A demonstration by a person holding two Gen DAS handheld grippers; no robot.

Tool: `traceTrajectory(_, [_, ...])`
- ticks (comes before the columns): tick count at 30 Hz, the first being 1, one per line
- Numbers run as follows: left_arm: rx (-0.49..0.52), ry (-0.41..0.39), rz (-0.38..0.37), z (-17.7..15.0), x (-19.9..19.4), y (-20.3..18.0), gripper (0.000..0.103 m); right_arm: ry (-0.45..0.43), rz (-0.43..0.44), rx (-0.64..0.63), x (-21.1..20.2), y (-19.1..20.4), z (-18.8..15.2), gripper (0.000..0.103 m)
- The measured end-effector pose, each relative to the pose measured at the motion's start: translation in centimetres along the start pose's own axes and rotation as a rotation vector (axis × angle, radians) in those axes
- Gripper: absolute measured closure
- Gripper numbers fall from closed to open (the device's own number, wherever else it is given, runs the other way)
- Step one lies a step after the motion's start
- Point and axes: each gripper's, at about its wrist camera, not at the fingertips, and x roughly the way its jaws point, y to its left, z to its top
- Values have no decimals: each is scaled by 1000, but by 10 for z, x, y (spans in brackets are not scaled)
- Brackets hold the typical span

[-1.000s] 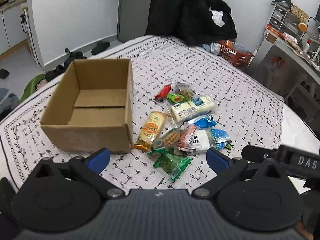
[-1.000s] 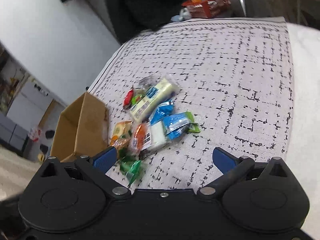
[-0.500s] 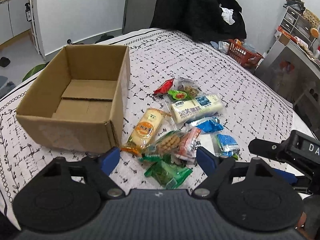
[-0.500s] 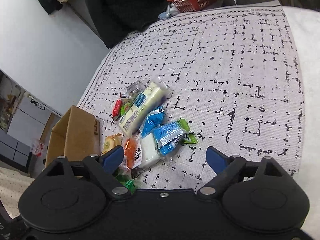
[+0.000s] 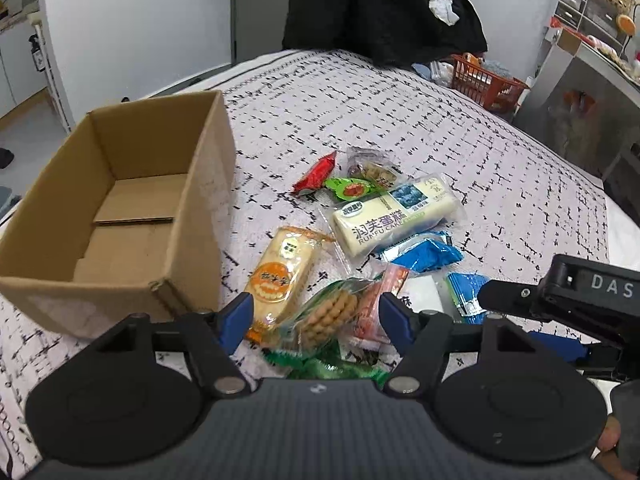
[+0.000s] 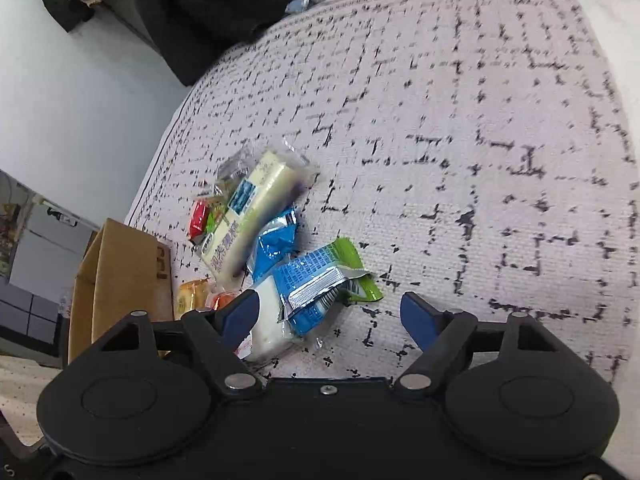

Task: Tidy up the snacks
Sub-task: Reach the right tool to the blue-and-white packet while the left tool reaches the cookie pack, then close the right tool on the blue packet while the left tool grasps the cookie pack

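Observation:
An open cardboard box (image 5: pixel 120 216) with nothing in it sits on the patterned bedspread (image 5: pixel 500 184), left of a snack pile. The pile holds a white cake pack (image 5: pixel 394 216), an orange-labelled pack (image 5: pixel 280 276), a cookie pack (image 5: pixel 328 312), a red packet (image 5: pixel 316 172) and blue packets (image 5: pixel 424 252). My left gripper (image 5: pixel 316 316) hovers over the cookie pack, its jaws closing, pads not touching it. My right gripper (image 6: pixel 330 312) hangs over a blue-and-green packet (image 6: pixel 316 280) beside a white packet (image 6: pixel 268 320), its jaws also closing without contact.
A black coat (image 5: pixel 380 4) is heaped at the bed's far end. A red basket (image 5: pixel 488 84) and a desk with drawers (image 5: pixel 592 52) stand beyond the right edge. Bare bedspread stretches right of the pile (image 6: pixel 500 160). The box (image 6: pixel 120 280) shows at the left in the right wrist view.
Both grippers have come down and closer to the snack pile, which now looms larger. The blue fingertips of each gripper stand nearer together than before.

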Motion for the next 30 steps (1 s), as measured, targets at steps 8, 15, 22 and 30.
traceTrajectory(8, [-26, 33, -5, -3, 18, 4, 49, -6, -26, -66, 16, 8, 3, 27])
traceTrajectory(15, [-62, 48, -40, -6, 17, 9, 67, -30, -76, -129, 17, 15, 2, 48])
traceTrajectory(22, [-105, 42, -65, -6, 7, 13, 76, -36, -20, -118, 5, 14, 1, 64])
traceTrajectory(30, [-150, -6, -111, -2, -20, 22, 77, -94, -29, -170, -21, 33, -3, 69])
